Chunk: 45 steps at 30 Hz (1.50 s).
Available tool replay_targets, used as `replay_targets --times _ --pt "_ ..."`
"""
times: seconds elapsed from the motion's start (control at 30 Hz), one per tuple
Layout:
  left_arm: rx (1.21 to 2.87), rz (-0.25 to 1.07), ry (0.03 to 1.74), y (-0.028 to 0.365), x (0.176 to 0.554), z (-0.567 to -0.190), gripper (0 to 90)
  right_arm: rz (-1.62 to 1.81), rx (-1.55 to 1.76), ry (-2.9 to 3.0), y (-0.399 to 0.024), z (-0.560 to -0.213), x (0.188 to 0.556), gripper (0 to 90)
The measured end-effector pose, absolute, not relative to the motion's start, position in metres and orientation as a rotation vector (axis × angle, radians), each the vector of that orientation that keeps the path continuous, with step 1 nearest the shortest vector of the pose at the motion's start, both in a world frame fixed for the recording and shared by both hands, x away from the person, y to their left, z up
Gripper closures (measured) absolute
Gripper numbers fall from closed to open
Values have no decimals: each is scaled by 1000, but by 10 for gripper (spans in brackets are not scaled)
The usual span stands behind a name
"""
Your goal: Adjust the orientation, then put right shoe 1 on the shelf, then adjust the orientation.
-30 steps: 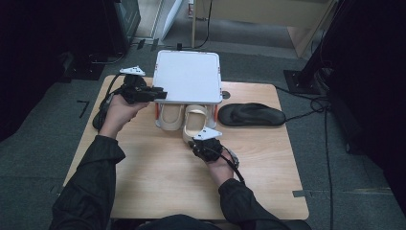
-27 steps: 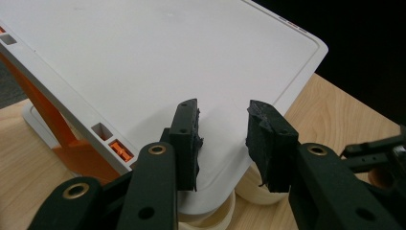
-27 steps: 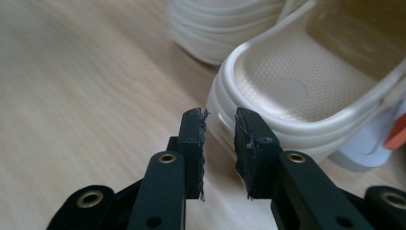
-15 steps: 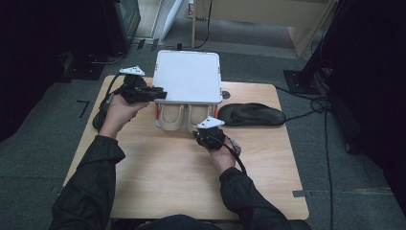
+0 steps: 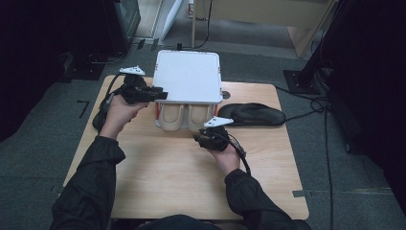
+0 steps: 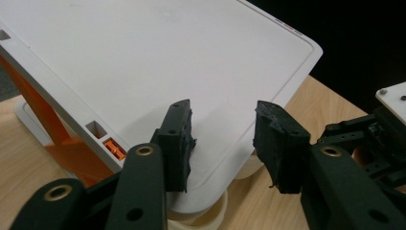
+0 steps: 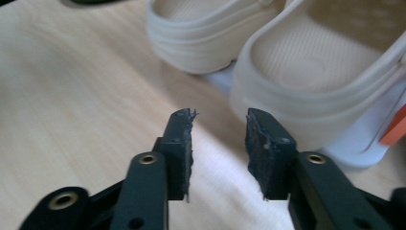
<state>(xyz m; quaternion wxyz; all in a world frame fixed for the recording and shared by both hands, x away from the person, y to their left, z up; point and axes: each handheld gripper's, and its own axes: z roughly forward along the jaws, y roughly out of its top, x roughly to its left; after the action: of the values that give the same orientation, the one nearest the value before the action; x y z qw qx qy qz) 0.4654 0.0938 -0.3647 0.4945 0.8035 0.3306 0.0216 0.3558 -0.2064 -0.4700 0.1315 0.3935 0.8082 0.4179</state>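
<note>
Left gripper (image 6: 222, 143) over the white lid (image 6: 158, 62)
Its black fingers (image 6: 177, 139) have just been opening and stand apart with nothing between them, above the lid's near corner; an orange hinge (image 6: 43, 120), cream shoe (image 6: 201, 218), table (image 6: 28, 163) and the other gripper (image 6: 378, 139) show around

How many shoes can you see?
2. Both beige shoes sit side by side under the white lid, heels sticking out: left shoe, right shoe. The lid hides their fronts, and could hide more.

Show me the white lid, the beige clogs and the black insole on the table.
white lid (image 5: 187, 76): high view, top panel.
beige clogs (image 7: 311, 62): right gripper view, nearer clog's footbed.
black insole (image 5: 253, 114): high view, its middle.
</note>
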Motion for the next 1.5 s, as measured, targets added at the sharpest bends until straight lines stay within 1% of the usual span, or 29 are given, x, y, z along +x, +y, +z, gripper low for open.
replay_targets --times 0.1,0.23,0.47,0.63,0.87,1.03,1.4,1.5 --pt "1933 24 806 98 464 -362 537 1238 1132 2357 -213 -466 349 569" --pt "1933 91 804 106 454 -356 511 1269 1090 2376 -224 -460 340 538" --pt "1957 130 811 120 441 -356 502 1280 1051 2401 -236 -456 334 527" --pt "1934 153 840 137 433 -359 497 1291 1034 2406 -244 -453 333 525" --pt "1920 202 891 161 425 -373 502 1274 1005 2415 -255 -454 332 524" --pt "1911 221 921 173 424 -384 501 1286 1048 2393 -260 -455 335 515" --pt "1943 238 973 192 432 -405 509 1303 1057 2396 -258 -458 337 515" --pt "1948 224 999 197 438 -413 534 1302 1059 2399 -257 -459 338 516"
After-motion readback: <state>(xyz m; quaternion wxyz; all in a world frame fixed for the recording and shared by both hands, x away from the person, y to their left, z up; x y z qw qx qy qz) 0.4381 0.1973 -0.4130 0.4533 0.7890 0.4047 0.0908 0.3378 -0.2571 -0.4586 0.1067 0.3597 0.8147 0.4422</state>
